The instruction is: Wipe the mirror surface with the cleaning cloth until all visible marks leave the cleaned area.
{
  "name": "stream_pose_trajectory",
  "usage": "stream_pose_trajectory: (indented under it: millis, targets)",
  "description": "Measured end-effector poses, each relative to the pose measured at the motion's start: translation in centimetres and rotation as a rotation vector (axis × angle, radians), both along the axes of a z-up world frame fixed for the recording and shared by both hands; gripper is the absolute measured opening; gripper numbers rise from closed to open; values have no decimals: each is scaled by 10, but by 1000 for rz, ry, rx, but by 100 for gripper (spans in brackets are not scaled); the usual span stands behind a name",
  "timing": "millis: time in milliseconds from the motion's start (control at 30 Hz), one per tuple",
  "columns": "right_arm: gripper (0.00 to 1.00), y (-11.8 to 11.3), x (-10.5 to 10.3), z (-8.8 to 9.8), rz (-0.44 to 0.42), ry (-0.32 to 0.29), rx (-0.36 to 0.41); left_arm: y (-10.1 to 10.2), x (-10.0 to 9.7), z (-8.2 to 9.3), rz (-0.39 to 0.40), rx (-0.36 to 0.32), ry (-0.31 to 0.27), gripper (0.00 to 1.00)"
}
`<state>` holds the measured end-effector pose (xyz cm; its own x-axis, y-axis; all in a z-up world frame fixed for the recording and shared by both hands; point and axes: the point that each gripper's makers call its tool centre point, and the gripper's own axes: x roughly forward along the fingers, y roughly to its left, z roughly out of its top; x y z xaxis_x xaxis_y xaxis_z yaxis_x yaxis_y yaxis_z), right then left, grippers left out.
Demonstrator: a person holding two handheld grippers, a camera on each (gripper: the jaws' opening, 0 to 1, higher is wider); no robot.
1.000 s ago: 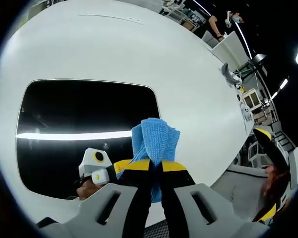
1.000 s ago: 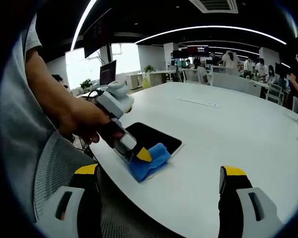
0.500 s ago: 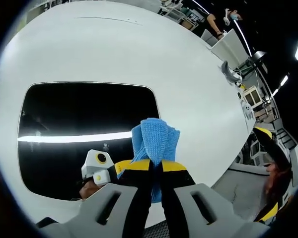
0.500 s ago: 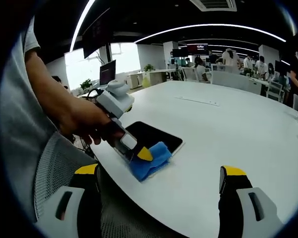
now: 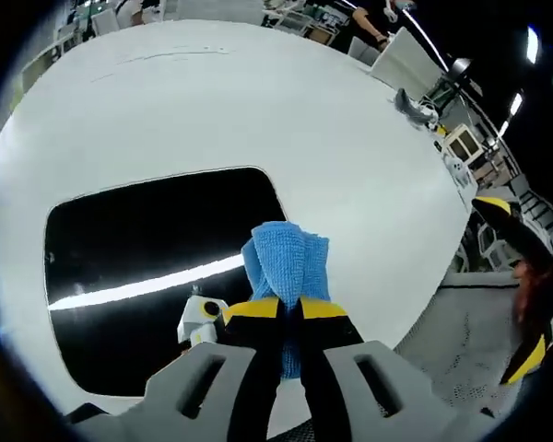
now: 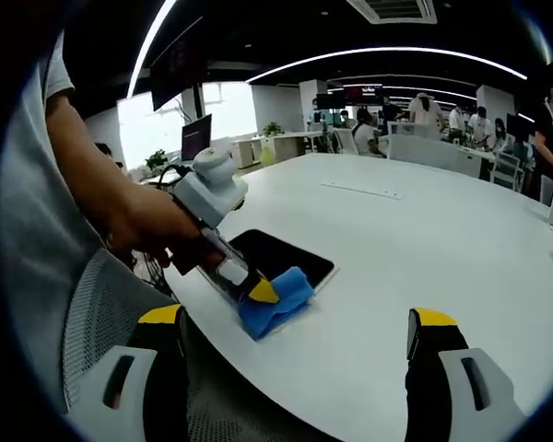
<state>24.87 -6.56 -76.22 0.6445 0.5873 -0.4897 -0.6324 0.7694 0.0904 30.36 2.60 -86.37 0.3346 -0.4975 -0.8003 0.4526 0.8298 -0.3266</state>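
- White, smooth and matte, the round table (image 5: 350, 157) spans most of the left gripper view; its curved edge runs down the right of the frame.
- Dark, glossy mirror (image 5: 157, 267), a rounded rectangle lying flat at centre left, reflects a bright ceiling strip. No marks are clear on it at this size, so I cannot tell how much wiping is left; the work looks mid-stroke.
- Blue cleaning cloth (image 5: 288, 262), nubbly and folded, sits at the mirror's right edge, bottom centre.
- Left gripper (image 5: 289, 308) has its yellow-tipped jaws pinched tight on the cloth.
- Right gripper (image 6: 295, 336) hangs with jaws spread wide, holding nothing, above the table's near edge.
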Motion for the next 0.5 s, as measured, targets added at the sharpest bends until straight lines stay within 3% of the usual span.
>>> stream_pose_trajectory:
  millis: [233,433,500]
  targets:
    - [98,0,1,1,-4,-3,1,-2,7,0,26,-13,35,4]
    - [98,-1,1,0,-8,-2,3,-6,9,-1,-167,31,24,4]
    - [98,-1,1,0,-8,-1,4,-5,14,-1,-173,33,8,4]
